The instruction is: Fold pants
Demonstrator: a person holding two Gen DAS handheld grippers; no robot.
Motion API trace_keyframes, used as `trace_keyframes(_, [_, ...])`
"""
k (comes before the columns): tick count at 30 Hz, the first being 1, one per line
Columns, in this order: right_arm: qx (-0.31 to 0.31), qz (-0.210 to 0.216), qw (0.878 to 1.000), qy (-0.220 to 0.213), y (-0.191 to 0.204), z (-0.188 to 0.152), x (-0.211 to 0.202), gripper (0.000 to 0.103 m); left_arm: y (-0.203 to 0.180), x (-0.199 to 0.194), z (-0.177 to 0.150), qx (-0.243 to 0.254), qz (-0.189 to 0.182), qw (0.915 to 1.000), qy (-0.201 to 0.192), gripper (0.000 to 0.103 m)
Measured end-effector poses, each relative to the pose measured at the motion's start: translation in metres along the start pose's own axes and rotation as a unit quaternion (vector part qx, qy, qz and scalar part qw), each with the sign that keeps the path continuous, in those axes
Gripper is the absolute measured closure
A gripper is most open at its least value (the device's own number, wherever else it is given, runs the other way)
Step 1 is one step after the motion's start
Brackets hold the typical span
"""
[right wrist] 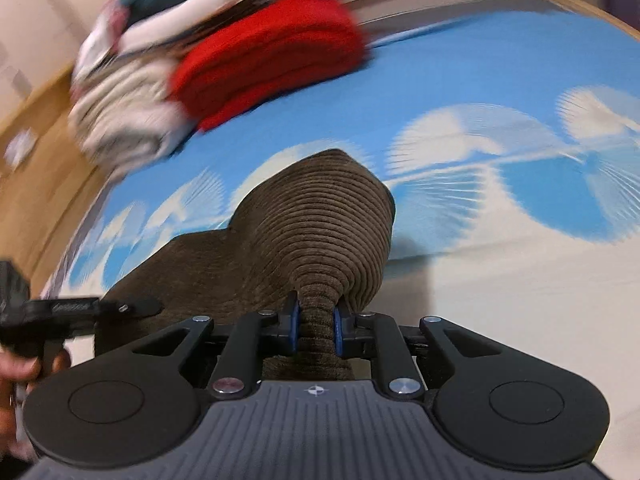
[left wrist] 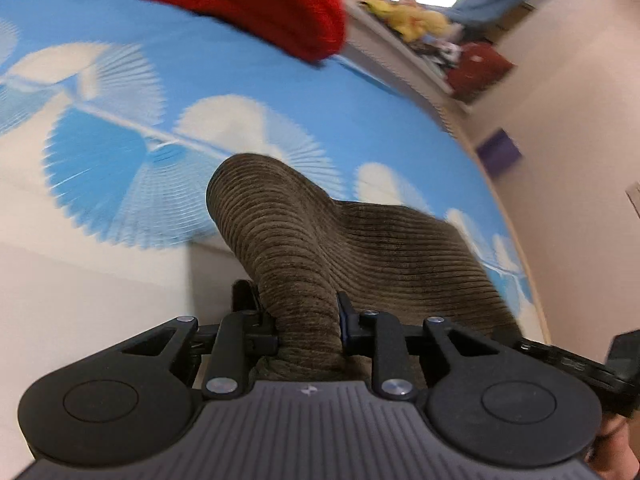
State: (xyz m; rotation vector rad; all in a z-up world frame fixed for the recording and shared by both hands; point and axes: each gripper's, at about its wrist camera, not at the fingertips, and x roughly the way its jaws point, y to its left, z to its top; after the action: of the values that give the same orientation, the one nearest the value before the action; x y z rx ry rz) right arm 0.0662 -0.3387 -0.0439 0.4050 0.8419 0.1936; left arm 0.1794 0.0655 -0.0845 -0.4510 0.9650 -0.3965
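Brown corduroy pants (left wrist: 320, 240) hang lifted over a bed with a blue and white sheet (left wrist: 240, 80). My left gripper (left wrist: 298, 312) is shut on a thick bunch of the corduroy, which rises in a hump ahead of the fingers and drapes off to the right. In the right wrist view the same pants (right wrist: 320, 216) stand up in a cone from my right gripper (right wrist: 316, 328), which is shut on a narrow pinch of the cloth between its blue pads. The left gripper's black body (right wrist: 60, 312) shows at that view's left edge, held in a hand.
A folded red garment (left wrist: 256, 4) lies at the far side of the bed, beside a blurred pile of mixed clothes (right wrist: 132, 92). Beyond the bed's right edge runs a shelf with yellow soft toys (left wrist: 412, 20) and a red bag (left wrist: 476, 68). A wooden bed frame (right wrist: 44, 152) borders the left.
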Motion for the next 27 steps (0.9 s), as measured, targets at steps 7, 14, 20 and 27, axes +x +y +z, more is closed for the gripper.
trace_keyframes(7, [-0.038, -0.164, 0.986, -0.012, -0.032, -0.009, -0.004, 0.077, -0.024, -0.004, -0.006, 0.078, 0.132, 0.9877, -0.032, 0.068])
trace_keyframes(14, [-0.131, -0.032, 0.982, 0.134, -0.019, -0.042, 0.021, 0.078, -0.028, 0.044, -0.049, 0.152, 0.108, 0.972, 0.143, 0.076])
trace_keyframes(20, [-0.173, -0.061, 0.968, 0.17, -0.014, -0.04, 0.041, 0.078, -0.03, 0.028, -0.05, 0.151, 0.119, 0.9741, 0.119, 0.075])
trace_keyframes(27, [-0.049, -0.118, 0.992, 0.003, -0.027, 0.019, 0.05, 0.027, -0.036, 0.039, -0.044, 0.156, 0.123, 0.9747, 0.103, 0.07])
